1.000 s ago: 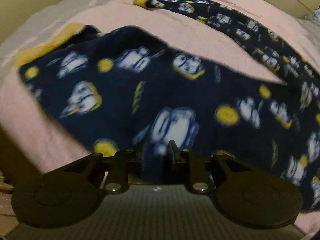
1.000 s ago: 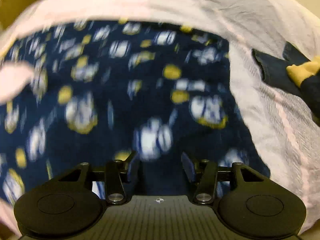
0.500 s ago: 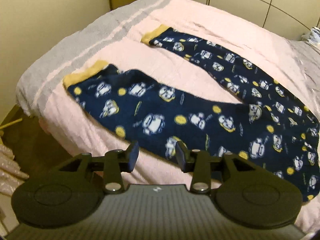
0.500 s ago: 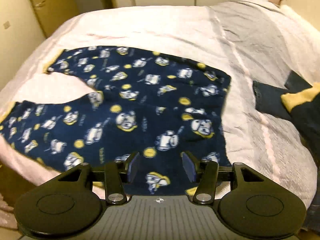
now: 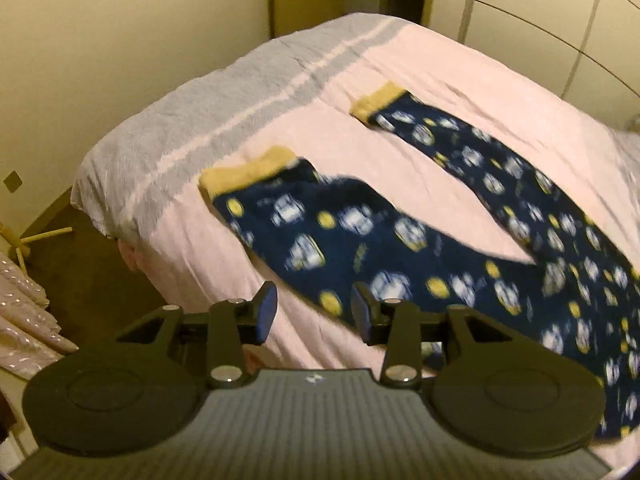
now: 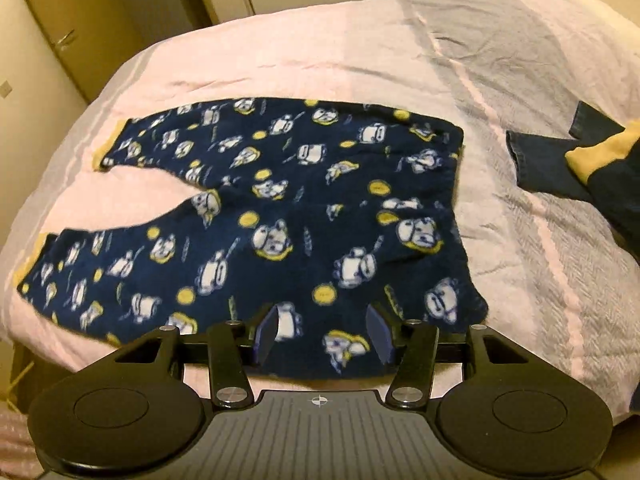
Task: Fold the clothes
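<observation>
Plainly, the pajama pants [image 6: 280, 216] lie spread flat on the pink-and-grey bedspread [image 6: 320, 52], legs apart in a V, with the waistband toward the right side of the bed in the right wrist view and the two yellow cuffs [image 5: 248, 170] toward the bed's left end, short of the grey striped border. The near leg runs close along the bed's front edge. Both tools hang above the cloth and hold nothing: the left gripper [image 5: 313, 314] has its fingers apart over the front edge beside the near leg, and the right gripper [image 6: 323, 330] has its fingers apart over the seat and waist area. The fabric looks like thick fleece, so I would expect it to be soft, light and limp, with no stiffness to keep a shape; a single pinch will likely drag only the top layer and leave the rest sagging. It probably grips well between pads rather than slipping, and nothing about it is fragile. The sensible holds seem to be the firmer hems: one at the waistband corner nearest the front edge, the other at the near cuff, taking both layers together so the near leg can be carried over onto the far one. A second dark garment [image 6: 580, 160] lies well apart at the right side.
</observation>
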A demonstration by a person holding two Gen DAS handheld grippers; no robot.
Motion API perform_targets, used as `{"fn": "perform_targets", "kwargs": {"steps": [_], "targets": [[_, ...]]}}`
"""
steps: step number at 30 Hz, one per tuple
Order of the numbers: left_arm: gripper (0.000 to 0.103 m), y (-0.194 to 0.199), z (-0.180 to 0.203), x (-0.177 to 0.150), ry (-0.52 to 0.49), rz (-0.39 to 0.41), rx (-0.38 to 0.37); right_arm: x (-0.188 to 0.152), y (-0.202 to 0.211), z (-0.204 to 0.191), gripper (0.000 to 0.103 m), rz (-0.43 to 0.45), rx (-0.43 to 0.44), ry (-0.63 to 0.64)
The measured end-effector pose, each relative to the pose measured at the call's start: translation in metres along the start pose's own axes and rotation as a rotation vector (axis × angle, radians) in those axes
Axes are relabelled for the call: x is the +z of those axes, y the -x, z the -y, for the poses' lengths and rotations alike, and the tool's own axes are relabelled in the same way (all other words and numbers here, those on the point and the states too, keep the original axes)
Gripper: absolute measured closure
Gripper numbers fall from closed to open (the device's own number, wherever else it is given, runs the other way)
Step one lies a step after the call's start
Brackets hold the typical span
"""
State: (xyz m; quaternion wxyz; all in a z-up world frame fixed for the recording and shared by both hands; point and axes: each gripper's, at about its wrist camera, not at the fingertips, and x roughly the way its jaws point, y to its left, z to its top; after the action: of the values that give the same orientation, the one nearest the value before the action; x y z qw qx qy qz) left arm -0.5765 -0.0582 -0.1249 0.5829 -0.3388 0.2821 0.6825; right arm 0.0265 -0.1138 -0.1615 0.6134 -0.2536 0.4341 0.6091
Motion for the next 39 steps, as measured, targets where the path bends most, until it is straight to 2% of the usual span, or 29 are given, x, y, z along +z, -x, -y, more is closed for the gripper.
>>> {"fn": "perform_targets", "kwargs": {"steps": [5, 7, 11, 15, 18, 22, 23, 24, 25, 27, 29, 32, 35, 39], "targets": [[0.066, -0.062, -0.033, 0.066, -0.017, 0.004, 0.023, 0.027, -0.037, -0.039, 0.05, -0.027, -0.016, -0.009], [0.064, -0.095, -0.045, 0.096, -0.018, -0.012, 0.008, 0.039, -0.054, -0.061, 0.05, -0.036, -0.027, -0.019], [0.062, -0.178, -0.066, 0.161, -0.038, -0.101, -0.05, 0.069, -0.088, -0.106, 0.05, -0.057, -0.057, -0.067], [0.062, -0.269, -0.074, 0.207, -0.043, -0.226, -0.083, 0.094, -0.114, -0.144, 0.05, -0.068, -0.115, -0.15], [0.063, -0.333, -0.08, 0.223, -0.003, -0.339, -0.138, 0.105, -0.129, -0.166, 0.05, -0.104, -0.166, -0.203], [0.07, -0.398, -0.084, 0.214, 0.011, -0.472, -0.206, 0.107, -0.141, -0.194, 0.05, -0.148, -0.224, -0.225], [0.07, -0.406, -0.086, 0.21, 0.015, -0.489, -0.22, 0.105, -0.143, -0.199, 0.05, -0.16, -0.238, -0.232], [0.081, -0.412, -0.088, 0.206, 0.019, -0.504, -0.233, 0.103, -0.145, -0.204, 0.05, -0.173, -0.251, -0.241], [0.099, -0.419, -0.09, 0.202, 0.024, -0.519, -0.247, 0.101, -0.147, -0.208, 0.05, -0.187, -0.265, -0.254], [0.099, -0.418, -0.096, 0.2, 0.072, -0.493, -0.329, 0.097, -0.149, -0.211, 0.05, -0.206, -0.285, -0.286], [0.1, -0.409, -0.102, 0.201, 0.095, -0.439, -0.373, 0.096, -0.149, -0.215, 0.05, -0.213, -0.297, -0.31], [0.1, -0.39, -0.111, 0.207, 0.079, -0.33, -0.347, 0.099, -0.151, -0.221, 0.05, -0.219, -0.307, -0.309], [0.1, -0.383, -0.119, 0.209, 0.067, -0.272, -0.292, 0.101, -0.152, -0.228, 0.05, -0.219, -0.304, -0.286], [0.097, -0.406, -0.107, 0.202, -0.04, -0.288, -0.225, 0.099, -0.151, -0.23, 0.05, -0.215, -0.303, -0.268]]}}
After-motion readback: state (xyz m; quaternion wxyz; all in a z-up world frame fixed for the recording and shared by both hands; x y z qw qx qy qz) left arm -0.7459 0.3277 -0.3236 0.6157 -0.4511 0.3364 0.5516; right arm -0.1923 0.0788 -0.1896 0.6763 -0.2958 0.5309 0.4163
